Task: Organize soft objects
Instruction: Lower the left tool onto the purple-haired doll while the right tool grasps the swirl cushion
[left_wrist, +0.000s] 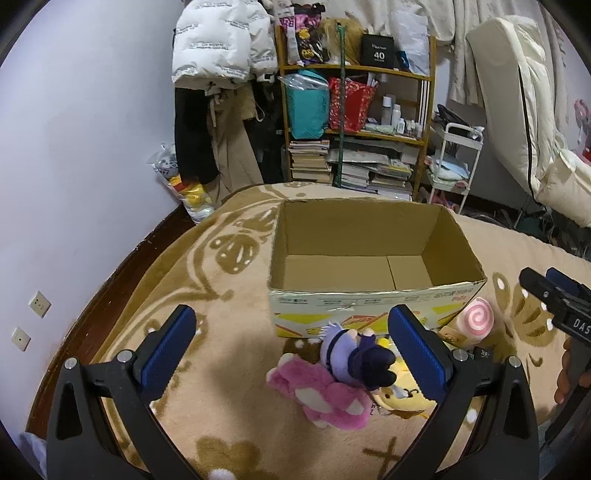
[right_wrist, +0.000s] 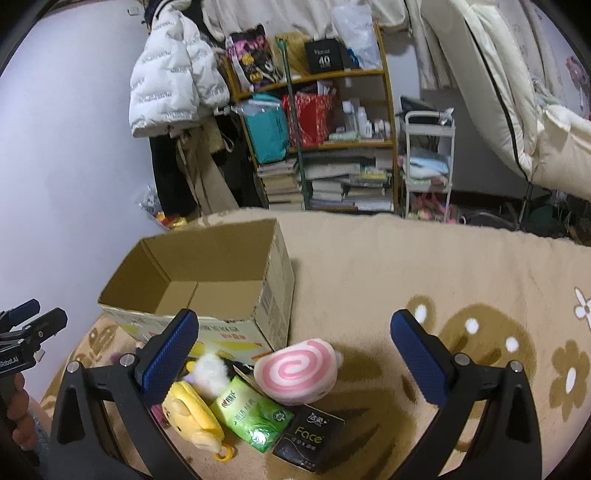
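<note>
An empty open cardboard box (left_wrist: 369, 273) stands on the beige flowered blanket (left_wrist: 236, 369); it also shows in the right wrist view (right_wrist: 207, 280). In front of it lies a pile of soft things: a pink plush (left_wrist: 317, 395), a purple doll (left_wrist: 354, 354), a yellow plush (left_wrist: 402, 398) (right_wrist: 192, 413), a pink swirl cushion (left_wrist: 478, 319) (right_wrist: 299, 373), a green tissue pack (right_wrist: 255, 413) and a black tissue pack (right_wrist: 310, 439). My left gripper (left_wrist: 291, 354) is open above the plush pile. My right gripper (right_wrist: 295, 354) is open above the swirl cushion.
A wooden shelf (left_wrist: 354, 110) with books and bags stands behind the bed, with hanging coats (left_wrist: 221, 92) to its left and a white cart (left_wrist: 454, 162) to its right. A wall (left_wrist: 74, 147) runs along the left edge of the bed.
</note>
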